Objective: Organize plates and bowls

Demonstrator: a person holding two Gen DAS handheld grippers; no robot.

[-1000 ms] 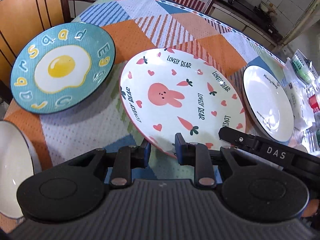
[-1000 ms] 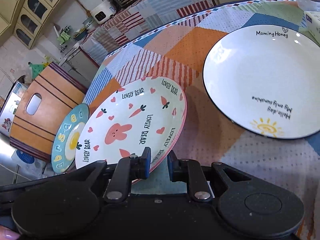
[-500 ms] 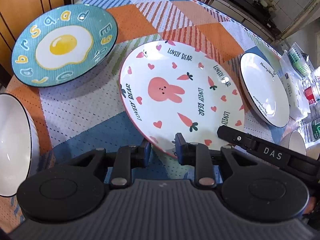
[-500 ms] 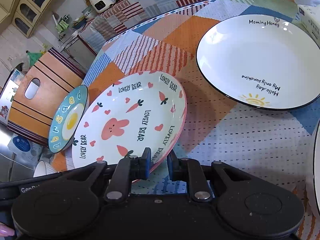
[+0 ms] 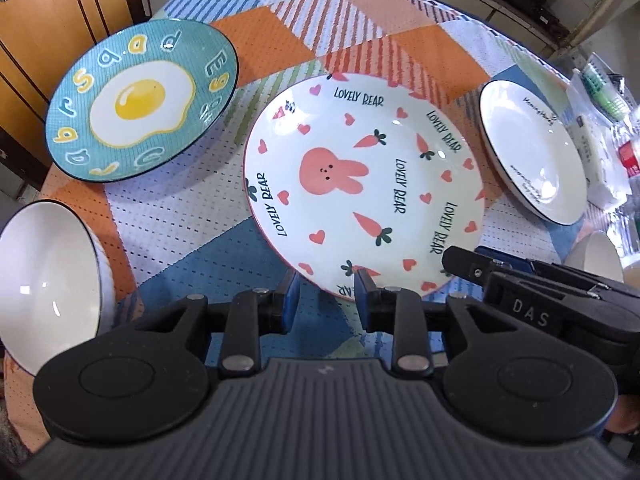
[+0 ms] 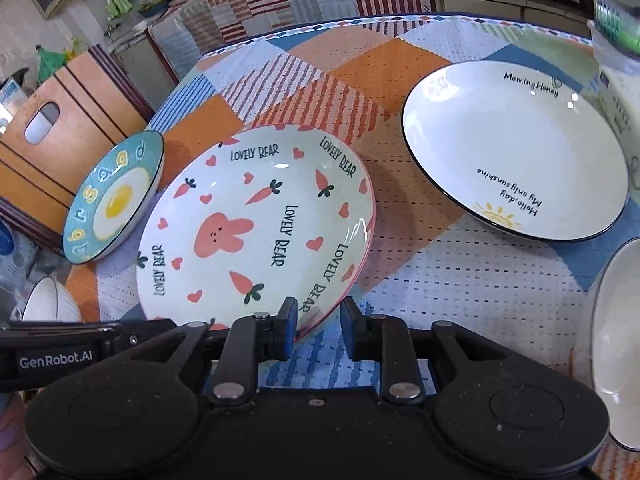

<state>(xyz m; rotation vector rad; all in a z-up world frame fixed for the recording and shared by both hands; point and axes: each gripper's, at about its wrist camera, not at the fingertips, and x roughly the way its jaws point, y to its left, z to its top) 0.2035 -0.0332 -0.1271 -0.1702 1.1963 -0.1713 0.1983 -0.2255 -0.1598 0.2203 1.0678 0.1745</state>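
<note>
Both your grippers opening at near rim of rabbit plate (image 5: 362, 184): left gripper (image 5: 325, 298), right gripper (image 6: 318, 322), pads clear of rim. Plate flat on checked tablecloth (image 6: 440, 280), between egg plate (image 5: 140, 100) and white sun plate (image 6: 516, 152).

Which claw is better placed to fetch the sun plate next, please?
Right, likely: the sun plate lies just beyond the opening right claw, while the bunny plate separates it from the left claw.

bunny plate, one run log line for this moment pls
bunny plate: on tablecloth | left gripper: opening at near rim | right gripper: opening at rim | egg plate: untouched
</note>
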